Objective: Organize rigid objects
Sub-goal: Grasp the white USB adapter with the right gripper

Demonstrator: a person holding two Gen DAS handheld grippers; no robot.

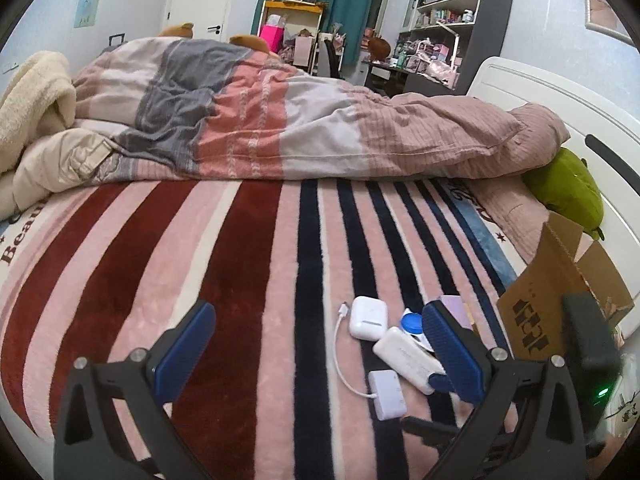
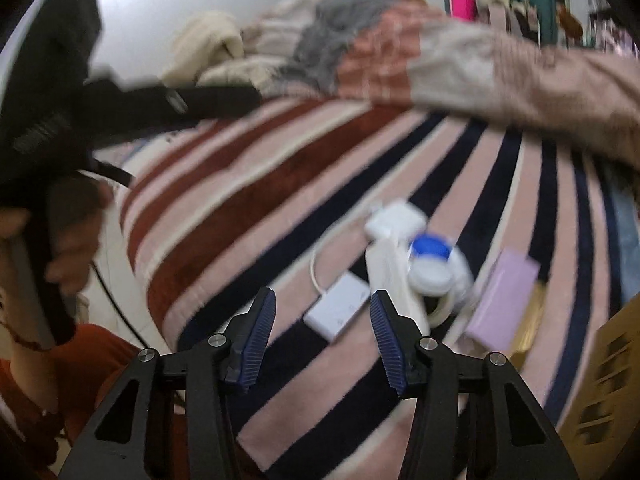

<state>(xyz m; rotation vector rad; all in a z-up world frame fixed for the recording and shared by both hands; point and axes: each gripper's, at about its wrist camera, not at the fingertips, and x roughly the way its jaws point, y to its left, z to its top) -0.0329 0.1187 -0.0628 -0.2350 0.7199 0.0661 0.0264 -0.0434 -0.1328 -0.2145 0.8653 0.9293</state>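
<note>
Both grippers, left (image 1: pixel 316 344) and right (image 2: pixel 322 334), stand wide open, holding nothing. Small rigid items, including an earbud case (image 1: pixel 368 317) and adapter (image 1: pixel 387 394), cluster lower right beside the cardboard box (image 1: pixel 560 300). Risk: overlapping pieces shift on the soft blanket (image 1: pixel 240 280) when one is gripped.

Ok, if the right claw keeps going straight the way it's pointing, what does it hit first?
Probably the small white adapter box with the cable, lying on the striped blanket just beyond the open right claw. The picture is blurred, so depth is uncertain.

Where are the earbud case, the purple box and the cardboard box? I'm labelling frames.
earbud case (image 1: pixel 368 316): left wrist view, lid.
purple box (image 2: pixel 504 300): right wrist view, top face.
cardboard box (image 1: pixel 532 320): left wrist view, printed side.
</note>
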